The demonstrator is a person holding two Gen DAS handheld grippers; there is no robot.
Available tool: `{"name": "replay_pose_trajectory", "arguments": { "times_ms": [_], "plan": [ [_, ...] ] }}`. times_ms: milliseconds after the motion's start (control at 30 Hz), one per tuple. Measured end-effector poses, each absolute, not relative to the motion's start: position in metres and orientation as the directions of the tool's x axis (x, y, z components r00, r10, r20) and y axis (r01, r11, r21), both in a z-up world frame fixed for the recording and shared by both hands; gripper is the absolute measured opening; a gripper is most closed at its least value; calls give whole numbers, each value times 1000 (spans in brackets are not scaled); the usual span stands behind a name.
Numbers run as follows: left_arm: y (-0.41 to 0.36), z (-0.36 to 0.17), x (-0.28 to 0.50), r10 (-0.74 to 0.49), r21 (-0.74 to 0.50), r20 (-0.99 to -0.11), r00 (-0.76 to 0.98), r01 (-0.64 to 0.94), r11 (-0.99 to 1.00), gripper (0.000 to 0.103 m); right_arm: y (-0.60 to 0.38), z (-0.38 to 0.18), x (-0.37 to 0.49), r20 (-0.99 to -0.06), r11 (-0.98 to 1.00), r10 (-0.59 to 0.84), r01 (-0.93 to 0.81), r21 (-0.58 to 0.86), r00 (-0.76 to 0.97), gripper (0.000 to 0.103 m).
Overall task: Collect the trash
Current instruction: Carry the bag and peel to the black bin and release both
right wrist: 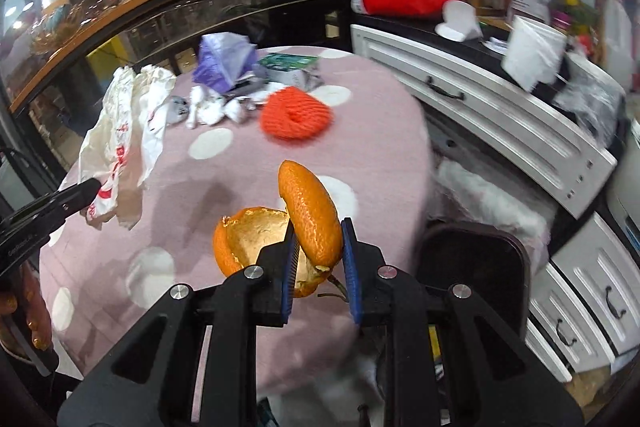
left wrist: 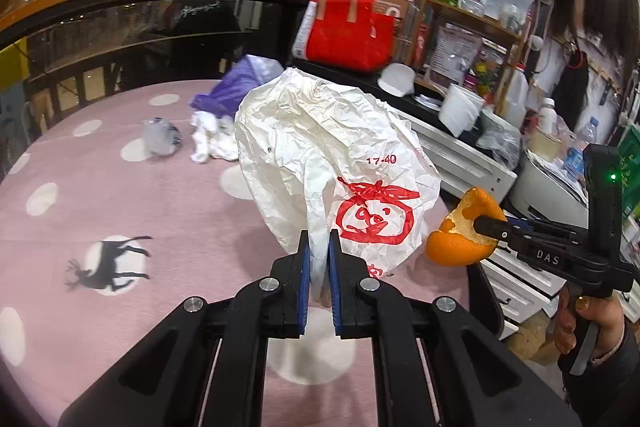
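The right gripper (right wrist: 316,259) is pinching curled orange peel (right wrist: 310,215) above the counter's (right wrist: 180,167) near right edge, where it risks slipping, while the left gripper (left wrist: 319,259) is clamping a hanging white plastic bag (left wrist: 332,163).

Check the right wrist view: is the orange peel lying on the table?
No, the right gripper holds the orange peel above the table.

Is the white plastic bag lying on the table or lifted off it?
Lifted. The left gripper pinches the crumpled white plastic bag, which hangs above the pink table.
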State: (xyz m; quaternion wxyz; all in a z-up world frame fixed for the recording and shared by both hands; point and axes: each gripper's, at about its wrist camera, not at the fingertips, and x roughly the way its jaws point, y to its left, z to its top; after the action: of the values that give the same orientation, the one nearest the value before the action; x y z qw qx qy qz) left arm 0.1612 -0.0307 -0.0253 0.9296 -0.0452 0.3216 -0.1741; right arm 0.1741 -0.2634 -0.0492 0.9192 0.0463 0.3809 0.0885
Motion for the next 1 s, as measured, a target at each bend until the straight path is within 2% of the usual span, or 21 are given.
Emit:
{"name": "replay_pose_trajectory", "arguments": {
  "times_ms": [167,333,633,867,933,1000],
  "plan": [
    [-58,-30,158,-401,-203,-589,702,351,914,9,-308,-62,161,-710,986,134,-24,163,692,22],
    [-87,-33,154,-450,-210,-597,664,412,887,9,-342,-92,160,-770,989,55,73,131,636,22],
    [-146,-39,150,-507,-190,-617,602,511,838,9,-386,-193,190,-899,978,-11,192,82,438,22],
    [-180,-49,146,-530,-180,-642,554,563,807,9,-395,-251,201,-945,971,-19,229,60,328,22],
    [-189,-51,145,-535,-176,-648,542,577,798,9,-398,-261,200,-949,970,-2,232,75,316,25],
    [-200,-54,143,-540,-166,-652,533,595,786,9,-401,-265,198,-950,967,7,239,85,312,34]
  ]
}}
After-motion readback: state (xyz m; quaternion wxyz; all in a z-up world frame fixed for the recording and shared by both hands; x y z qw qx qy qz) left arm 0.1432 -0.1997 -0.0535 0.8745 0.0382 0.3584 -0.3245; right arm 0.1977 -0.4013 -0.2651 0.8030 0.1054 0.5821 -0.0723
